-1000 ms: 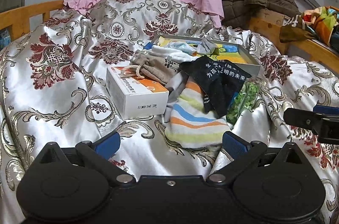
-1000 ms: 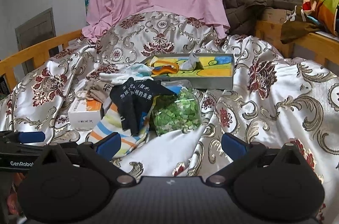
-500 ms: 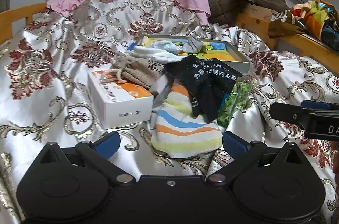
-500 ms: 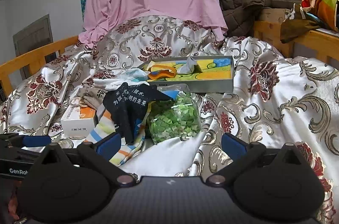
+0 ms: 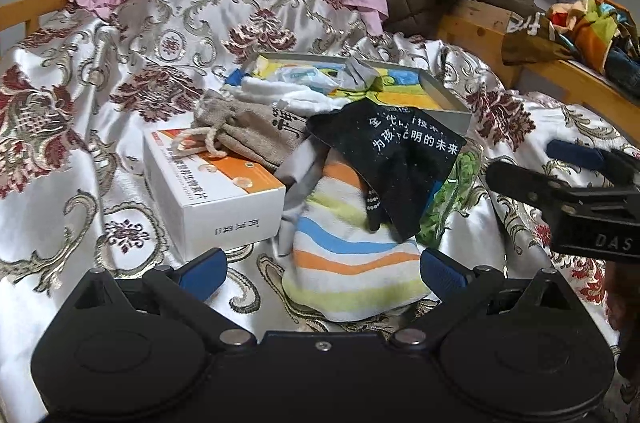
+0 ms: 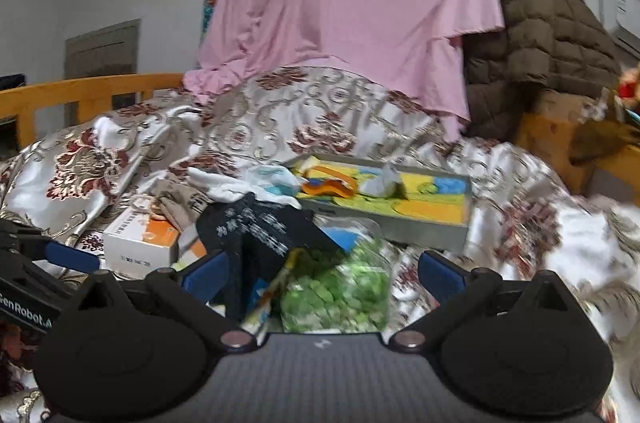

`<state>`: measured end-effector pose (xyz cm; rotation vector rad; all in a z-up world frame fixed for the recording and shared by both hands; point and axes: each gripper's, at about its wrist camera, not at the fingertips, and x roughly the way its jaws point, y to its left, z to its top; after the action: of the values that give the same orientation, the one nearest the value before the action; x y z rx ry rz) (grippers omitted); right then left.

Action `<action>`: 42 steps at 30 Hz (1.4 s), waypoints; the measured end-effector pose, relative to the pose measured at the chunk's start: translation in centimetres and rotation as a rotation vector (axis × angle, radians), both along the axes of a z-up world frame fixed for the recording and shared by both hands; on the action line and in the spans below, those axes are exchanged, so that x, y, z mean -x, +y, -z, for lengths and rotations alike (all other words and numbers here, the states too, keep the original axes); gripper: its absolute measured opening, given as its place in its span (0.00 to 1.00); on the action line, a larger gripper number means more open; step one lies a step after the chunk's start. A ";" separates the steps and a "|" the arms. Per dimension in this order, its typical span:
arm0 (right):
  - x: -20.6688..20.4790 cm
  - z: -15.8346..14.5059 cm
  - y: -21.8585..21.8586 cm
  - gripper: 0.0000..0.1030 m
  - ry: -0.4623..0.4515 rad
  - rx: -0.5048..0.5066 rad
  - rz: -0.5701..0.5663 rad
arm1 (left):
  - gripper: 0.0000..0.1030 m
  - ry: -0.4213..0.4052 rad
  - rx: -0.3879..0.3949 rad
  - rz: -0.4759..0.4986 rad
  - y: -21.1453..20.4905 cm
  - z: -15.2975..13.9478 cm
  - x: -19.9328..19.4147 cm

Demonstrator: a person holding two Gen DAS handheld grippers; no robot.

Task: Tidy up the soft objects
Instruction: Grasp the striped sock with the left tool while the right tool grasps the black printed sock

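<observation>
A pile of soft things lies on the patterned bedspread (image 5: 60,183). A striped sock (image 5: 352,255) lies nearest, with a black printed cloth (image 5: 396,159) over it and a beige drawstring pouch (image 5: 244,127) behind. A bag of green pieces (image 6: 340,295) sits to the right. My left gripper (image 5: 320,271) is open, its fingers on either side of the striped sock. My right gripper (image 6: 320,271) is open, low over the green bag and black cloth (image 6: 260,231). It also shows in the left wrist view (image 5: 560,183).
A white and orange box (image 5: 216,195) stands left of the pile. A shallow colourful tray (image 6: 400,207) with small items lies behind. A pink sheet (image 6: 360,3) and a brown quilted coat (image 6: 540,35) hang at the back. Wooden rails (image 5: 560,79) border the bed.
Both grippers have moved forward toward the pile. The right one has dropped close over the green bag and its view is blurred. Both stay open.
</observation>
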<state>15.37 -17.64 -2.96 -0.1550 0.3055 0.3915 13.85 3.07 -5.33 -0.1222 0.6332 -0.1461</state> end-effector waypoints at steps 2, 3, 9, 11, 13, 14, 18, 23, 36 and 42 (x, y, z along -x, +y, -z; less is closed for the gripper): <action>-0.6 -0.1 0.7 1.00 -0.020 0.021 -0.033 | 0.99 0.020 0.011 0.011 0.1 0.3 -0.6; -0.9 -0.2 1.1 1.00 -0.029 0.029 -0.048 | 0.99 0.034 0.021 0.014 0.1 0.4 -0.9; -3.0 0.1 3.2 0.99 -0.040 0.104 -0.119 | 0.99 0.103 0.060 0.058 -0.3 1.3 -2.6; -3.5 0.3 3.9 0.99 -0.036 0.132 -0.139 | 0.99 0.114 0.054 0.078 -0.5 1.6 -3.0; -3.9 0.4 4.5 0.98 -0.028 0.157 -0.157 | 0.99 0.128 0.050 0.098 -0.8 1.7 -3.4; -4.1 0.4 4.9 0.97 -0.025 0.173 -0.163 | 0.99 0.136 0.054 0.104 -0.9 1.8 -3.6; -4.4 0.8 5.8 0.91 -0.014 0.213 -0.157 | 0.99 0.159 0.071 0.111 -1.0 2.0 -4.4; -4.6 1.5 5.9 0.78 0.003 0.244 -0.137 | 0.93 0.176 0.064 0.132 -1.3 2.2 -5.2; -4.5 1.8 5.5 0.36 0.022 0.235 -0.131 | 0.68 0.211 0.087 0.082 -0.7 2.7 -6.1; -4.4 1.3 4.6 0.23 0.031 0.186 -0.129 | 0.43 0.202 0.099 0.080 -0.6 2.2 -5.9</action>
<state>19.73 -13.00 -4.23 -0.3528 0.3633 0.4933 19.70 2.52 -7.49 -0.2093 0.8328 -0.2449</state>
